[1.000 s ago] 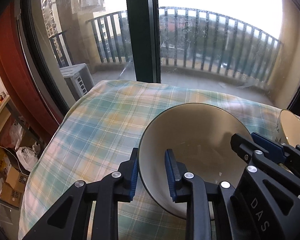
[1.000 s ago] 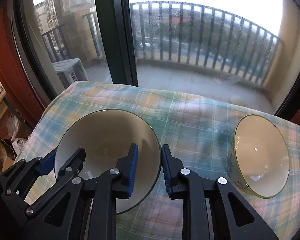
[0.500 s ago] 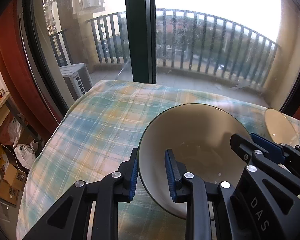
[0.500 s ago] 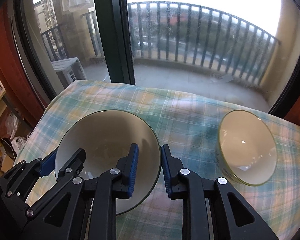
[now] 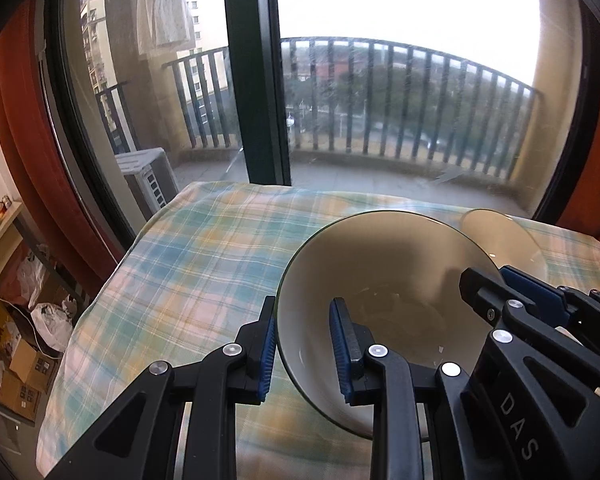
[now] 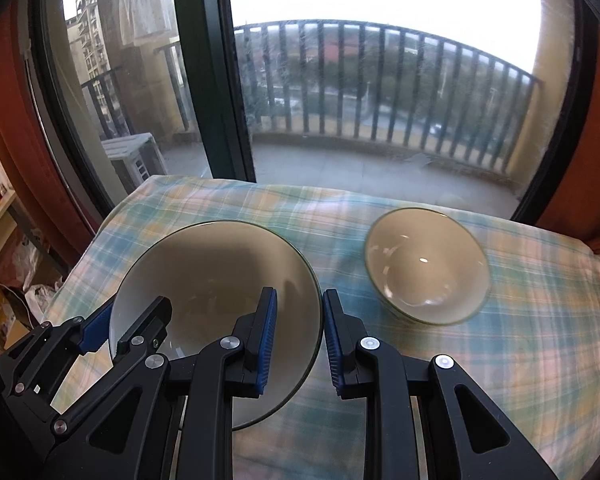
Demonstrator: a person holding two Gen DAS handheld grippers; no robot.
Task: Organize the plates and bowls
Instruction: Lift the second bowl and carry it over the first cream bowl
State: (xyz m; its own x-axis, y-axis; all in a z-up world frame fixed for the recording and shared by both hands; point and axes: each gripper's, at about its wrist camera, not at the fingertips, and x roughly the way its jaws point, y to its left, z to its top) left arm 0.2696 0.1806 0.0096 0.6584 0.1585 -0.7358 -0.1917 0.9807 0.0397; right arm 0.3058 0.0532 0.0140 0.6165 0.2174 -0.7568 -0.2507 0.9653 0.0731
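Observation:
A large cream bowl with a dark green rim [image 5: 384, 280] [image 6: 212, 276] is held above the plaid tablecloth by both grippers. My left gripper [image 5: 303, 350] is shut on its left rim, one pad inside and one outside. My right gripper [image 6: 298, 338] is shut on its right rim; it also shows at the right of the left wrist view. A second, smaller cream bowl [image 6: 426, 264] [image 5: 500, 236] rests upright on the cloth to the right, apart from both grippers.
The table with the blue, yellow and pink plaid cloth [image 6: 520, 320] stands against a big window with a dark frame post [image 5: 256, 72]. A balcony railing lies behind. Shelves, boxes and bags [image 5: 24, 320] are on the floor at the left, beyond the table edge.
Both grippers have lifted and drawn back with the large bowl. The second bowl now looks smaller and farther away, left of where it was in the right wrist view.

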